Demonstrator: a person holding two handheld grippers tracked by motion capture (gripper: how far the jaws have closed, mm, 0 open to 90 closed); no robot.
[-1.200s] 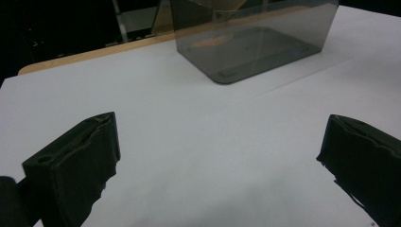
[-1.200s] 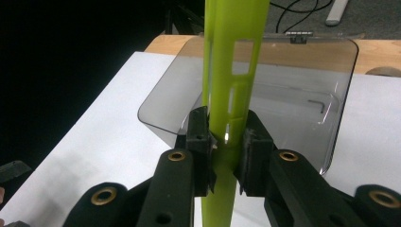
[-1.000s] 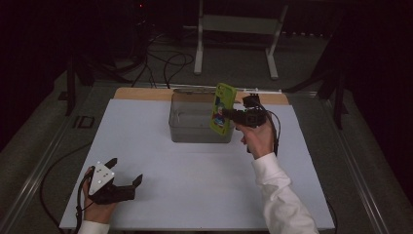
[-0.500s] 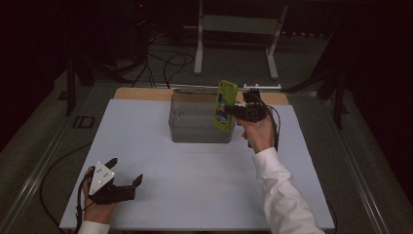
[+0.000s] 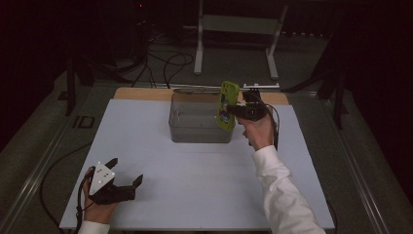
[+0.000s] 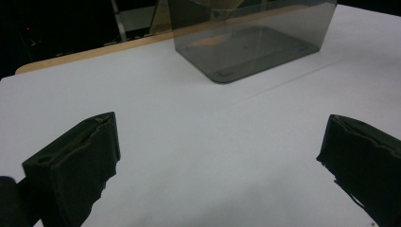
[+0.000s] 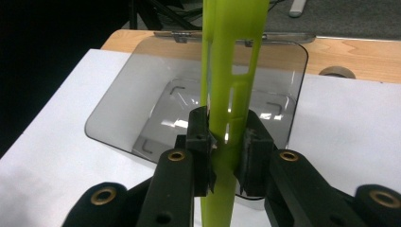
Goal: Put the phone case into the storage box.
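A flat lime-green plastic piece [image 5: 227,105] with slots stands upright over the right rim of a clear grey bin [image 5: 199,124]. My right gripper [image 5: 234,111] is shut on it, with the hand reaching in from the right. In the right gripper view, the black pads [image 7: 201,142] clamp the green piece [image 7: 231,80] edge-on from both sides, and the bin [image 7: 123,118] lies open below it. My left gripper [image 5: 125,170] rests at the front left of the white sheet, open and holding nothing. In the left gripper view, that gripper [image 6: 217,156] has its jaws far apart, with the bin [image 6: 255,38] farther off.
A white sheet [image 5: 195,185] covers the table, with a strip of wood [image 5: 141,92] showing at the back. A tape roll [image 7: 336,72] lies on the wood to the right of the bin. A metal stand [image 5: 234,24] and cables [image 5: 165,63] sit on the floor behind.
The right gripper with the green piece has shifted only slightly at the bin's right rim. The left gripper has stayed put.
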